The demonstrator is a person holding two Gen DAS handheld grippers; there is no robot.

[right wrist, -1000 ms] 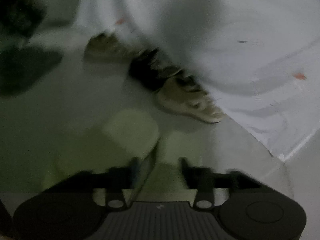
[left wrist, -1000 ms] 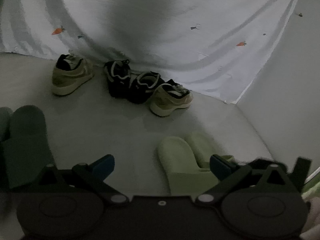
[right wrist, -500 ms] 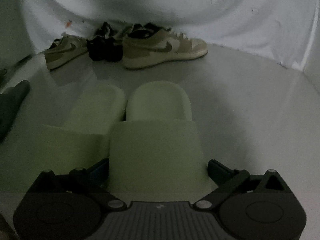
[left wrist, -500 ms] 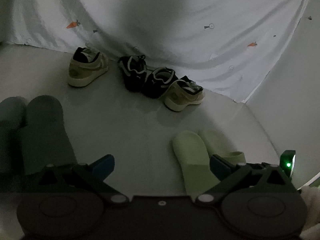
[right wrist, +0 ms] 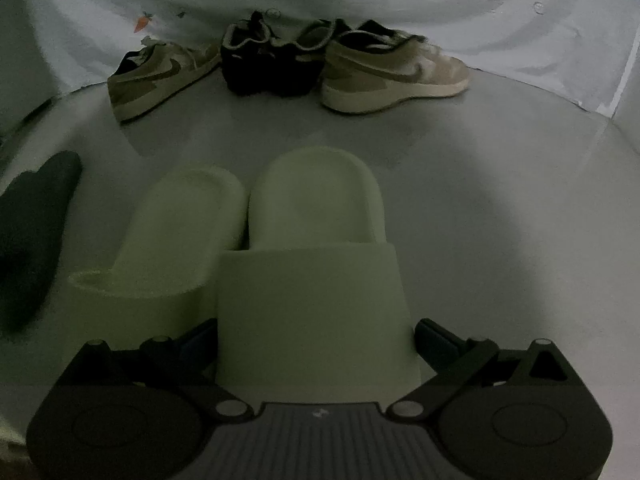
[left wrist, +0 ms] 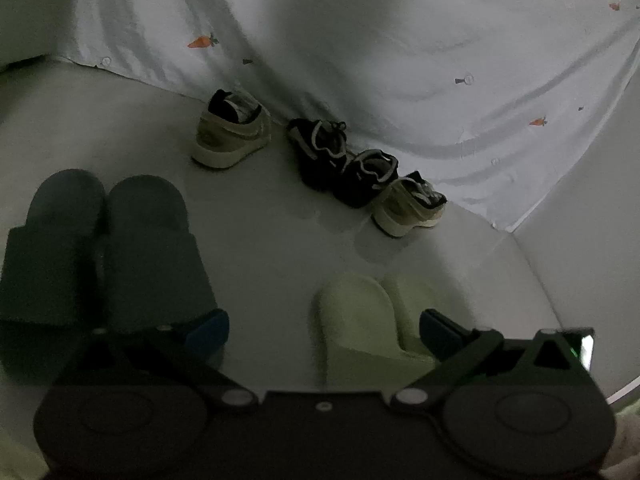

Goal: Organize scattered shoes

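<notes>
Pale green slides (right wrist: 280, 240) paired on the floor, dark slides (left wrist: 104, 248) paired too — tan sneakers (right wrist: 392, 72) split by the black pair (right wrist: 268, 64). Right tool (right wrist: 316, 340) spread around one slide, left tool (left wrist: 324, 328) spread, empty.

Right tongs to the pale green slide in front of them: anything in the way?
Nothing visible. The right tongs are open, and the nearer pale green slide sits directly between the fingers. Its mate lies alongside, close to the left finger.
</notes>
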